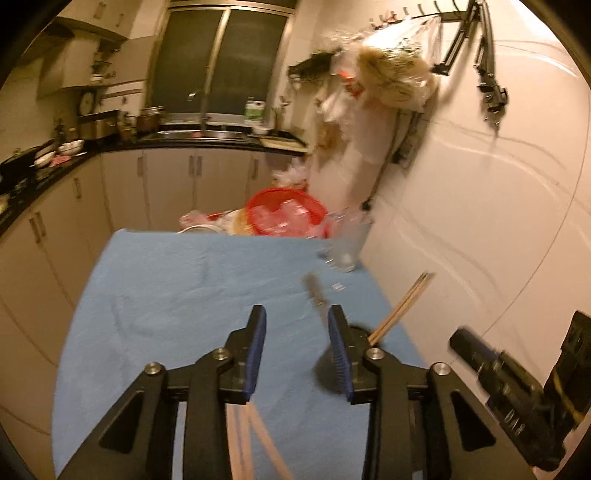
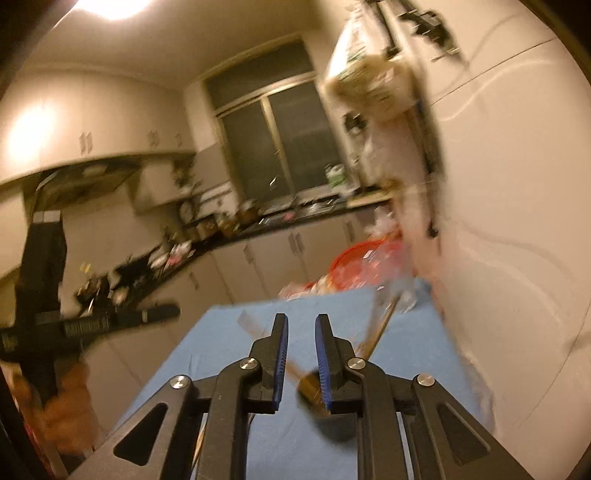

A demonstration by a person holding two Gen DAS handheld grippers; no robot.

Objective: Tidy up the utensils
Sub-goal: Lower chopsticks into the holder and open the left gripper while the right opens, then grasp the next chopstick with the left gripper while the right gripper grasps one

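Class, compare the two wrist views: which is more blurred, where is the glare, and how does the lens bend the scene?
Right wrist view: heavy motion smear, strongest on the counter and wall; ceiling lamp glares at the top left. Left wrist view: sharper, the blue cloth readable, the knife and chopsticks soft. Both views: warm dim light, fisheye-curved cabinet and wall lines, dark rounded corners.

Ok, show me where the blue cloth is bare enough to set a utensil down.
The blue cloth is bare across its left and middle, from the far edge to the left gripper. The right side is crowded: a clear glass at the far corner, a knife and chopsticks nearer.
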